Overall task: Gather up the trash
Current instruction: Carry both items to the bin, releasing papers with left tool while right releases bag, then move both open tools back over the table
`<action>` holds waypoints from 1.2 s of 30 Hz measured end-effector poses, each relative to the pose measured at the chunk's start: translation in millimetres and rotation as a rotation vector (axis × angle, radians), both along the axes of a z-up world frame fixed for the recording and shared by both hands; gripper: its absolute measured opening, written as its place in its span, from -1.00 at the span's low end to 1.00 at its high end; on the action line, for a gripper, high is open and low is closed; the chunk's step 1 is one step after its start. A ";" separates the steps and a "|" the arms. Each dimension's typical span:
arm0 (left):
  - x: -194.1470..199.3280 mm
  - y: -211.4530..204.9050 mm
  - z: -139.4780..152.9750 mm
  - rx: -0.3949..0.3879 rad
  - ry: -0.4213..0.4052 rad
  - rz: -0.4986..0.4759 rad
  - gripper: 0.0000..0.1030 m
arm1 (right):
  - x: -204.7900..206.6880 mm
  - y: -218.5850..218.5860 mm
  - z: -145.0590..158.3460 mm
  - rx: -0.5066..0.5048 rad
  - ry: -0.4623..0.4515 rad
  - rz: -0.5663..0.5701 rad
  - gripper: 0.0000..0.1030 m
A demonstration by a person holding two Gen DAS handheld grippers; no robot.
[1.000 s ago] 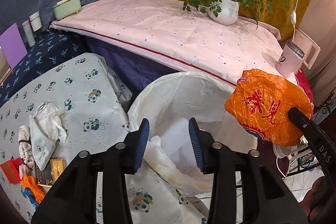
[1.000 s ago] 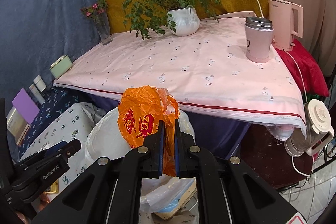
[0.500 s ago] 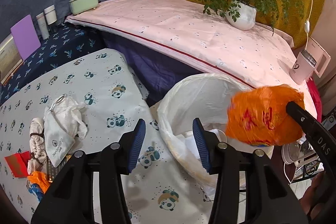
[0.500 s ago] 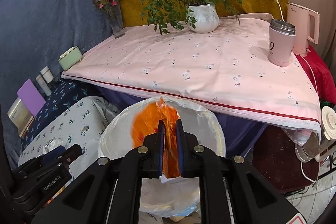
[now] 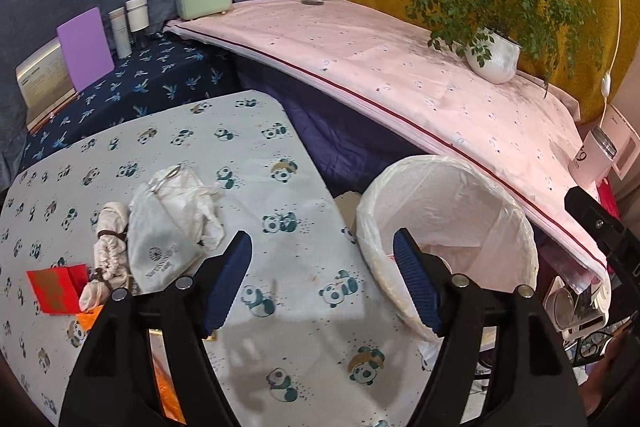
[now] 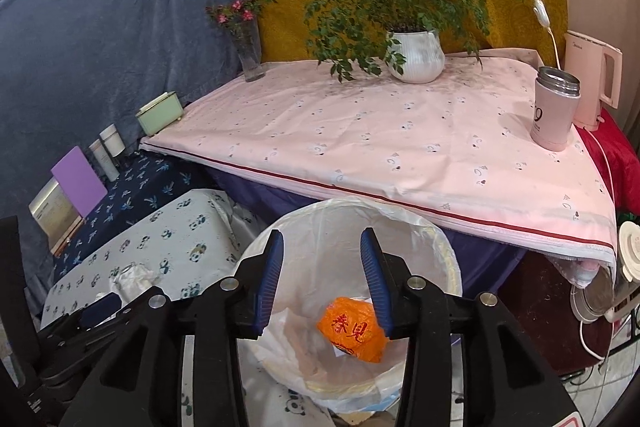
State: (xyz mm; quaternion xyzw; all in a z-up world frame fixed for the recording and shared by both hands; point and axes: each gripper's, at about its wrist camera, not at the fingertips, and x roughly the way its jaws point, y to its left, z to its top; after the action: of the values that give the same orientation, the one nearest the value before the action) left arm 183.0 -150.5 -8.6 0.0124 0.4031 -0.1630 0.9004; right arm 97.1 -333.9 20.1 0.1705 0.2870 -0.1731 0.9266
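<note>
A: Panda-print desk, item one: what lies ahead of the left gripper?
B: Its fingers stand wide, having just been opening, nothing between them. Left of the left fingertip: a white cloth pouch, a knotted white bundle, a red packet. Orange scraps show beside the left finger's arm.

A: Item two, the bin?
B: A lined trash bin, directly beneath the right gripper. Those fingers are moderately parted, just been opening, empty. The orange plastic bag lies inside the bin, below and behind the right fingertip.

A: Step in hand?
B: Drop-off looks done; likely the next piece gets fetched from the desk. That calls for swinging left and closing on soft, crumpled stuff.

A: Obstacles?
B: The pink-covered table overhangs the bin's far side, bearing a potted plant, a vase and a pink tumbler.
</note>
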 end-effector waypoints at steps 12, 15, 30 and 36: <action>-20.4 77.6 6.8 -0.008 -0.011 0.133 0.55 | -2.3 62.7 15.4 -0.019 -0.014 0.103 -0.12; -24.4 100.6 4.3 -0.008 0.001 0.174 0.55 | -2.0 81.4 14.7 -0.018 -0.009 0.138 -0.11; -45.6 191.0 -32.5 0.026 0.085 0.297 0.52 | -4.2 170.9 -17.9 -0.014 0.087 0.317 -0.11; -51.5 205.9 -50.2 0.033 0.121 0.310 0.49 | -5.6 200.0 -42.3 -0.007 0.150 0.377 -0.11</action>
State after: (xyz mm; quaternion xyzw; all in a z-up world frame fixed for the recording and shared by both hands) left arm 131.5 55.5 -58.8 -0.0449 0.4564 -0.0156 0.8885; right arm 91.5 -133.9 -22.2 0.0972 0.3813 -0.0099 0.9193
